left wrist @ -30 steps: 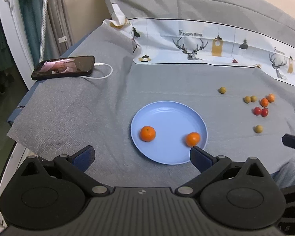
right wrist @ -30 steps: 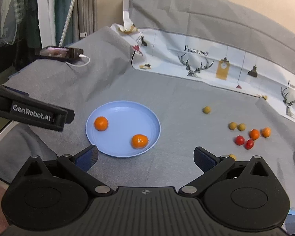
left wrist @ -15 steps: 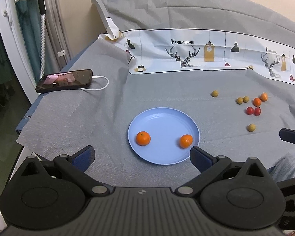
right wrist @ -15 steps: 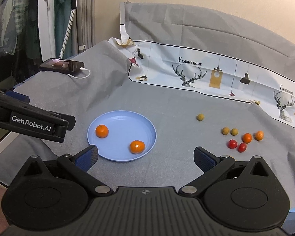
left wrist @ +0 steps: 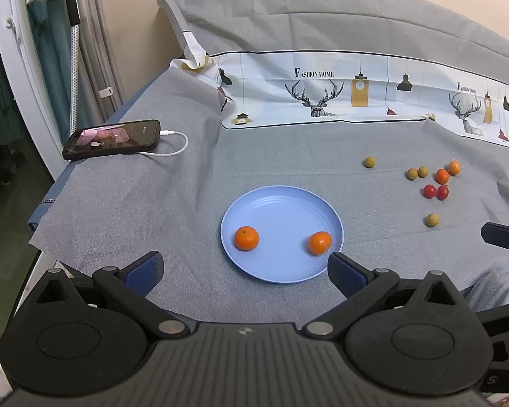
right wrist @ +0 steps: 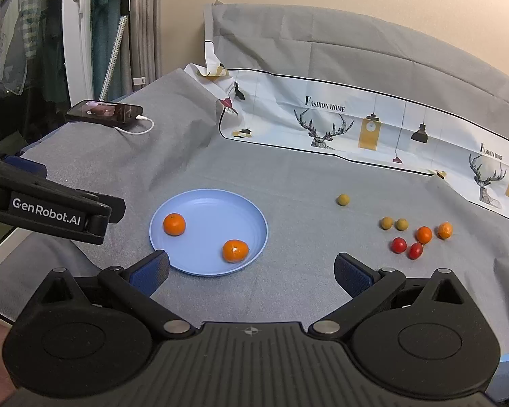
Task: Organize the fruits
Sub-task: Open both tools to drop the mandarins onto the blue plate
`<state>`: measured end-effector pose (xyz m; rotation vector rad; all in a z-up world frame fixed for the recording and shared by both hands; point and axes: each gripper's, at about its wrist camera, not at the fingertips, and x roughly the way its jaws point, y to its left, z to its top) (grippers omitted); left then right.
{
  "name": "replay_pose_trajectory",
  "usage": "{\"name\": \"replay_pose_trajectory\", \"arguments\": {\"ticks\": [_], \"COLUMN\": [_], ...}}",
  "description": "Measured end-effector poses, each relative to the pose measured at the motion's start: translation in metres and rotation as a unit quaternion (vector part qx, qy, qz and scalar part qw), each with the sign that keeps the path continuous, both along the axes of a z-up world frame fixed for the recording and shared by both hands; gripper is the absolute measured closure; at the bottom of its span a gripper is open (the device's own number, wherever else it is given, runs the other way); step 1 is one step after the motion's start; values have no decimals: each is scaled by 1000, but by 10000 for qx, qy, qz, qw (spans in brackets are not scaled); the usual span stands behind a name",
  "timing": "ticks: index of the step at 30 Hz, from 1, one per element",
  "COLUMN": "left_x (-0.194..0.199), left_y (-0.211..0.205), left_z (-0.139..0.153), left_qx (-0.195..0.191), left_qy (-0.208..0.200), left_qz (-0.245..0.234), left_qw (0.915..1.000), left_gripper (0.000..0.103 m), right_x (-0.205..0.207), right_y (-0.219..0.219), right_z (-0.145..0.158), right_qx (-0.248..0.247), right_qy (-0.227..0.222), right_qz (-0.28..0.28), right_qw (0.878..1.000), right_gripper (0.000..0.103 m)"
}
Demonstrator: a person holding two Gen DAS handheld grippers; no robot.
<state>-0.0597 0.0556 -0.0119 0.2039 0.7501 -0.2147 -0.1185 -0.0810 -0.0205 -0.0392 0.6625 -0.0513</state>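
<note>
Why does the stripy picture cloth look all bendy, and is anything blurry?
Left wrist view: the fisheye lens curves the printed cloth near the edges, while the blue plate stays sharp. Right wrist view: same bending, soft even light, no glare, dark rounded corners.

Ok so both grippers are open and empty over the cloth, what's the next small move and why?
Probably ease the right gripper forward and right toward the nearer loose orange. Two oranges already lie on the blue plate, two more sit on the grey cloth among the small fruits, and the right gripper is on that side.
</note>
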Motion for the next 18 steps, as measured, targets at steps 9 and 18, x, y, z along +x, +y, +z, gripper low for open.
{"name": "replay_pose_trajectory", "arguments": {"ticks": [9,18], "left_x": [3,5], "left_y": [3,4], "left_z": [-2,-5], "left_qx": [-22,-11], "left_qy": [47,85], "left_qz": [12,7], "left_qw": [10000,10000], "left_gripper": [0,0], "right_x": [4,5], "right_y": [3,4], "right_z": [-2,-4], "right_qx": [-22,-13], "right_qy": [66,124], "right_qz": [4,11], "right_qw": [10000,9999], "right_gripper": [1,1]}}
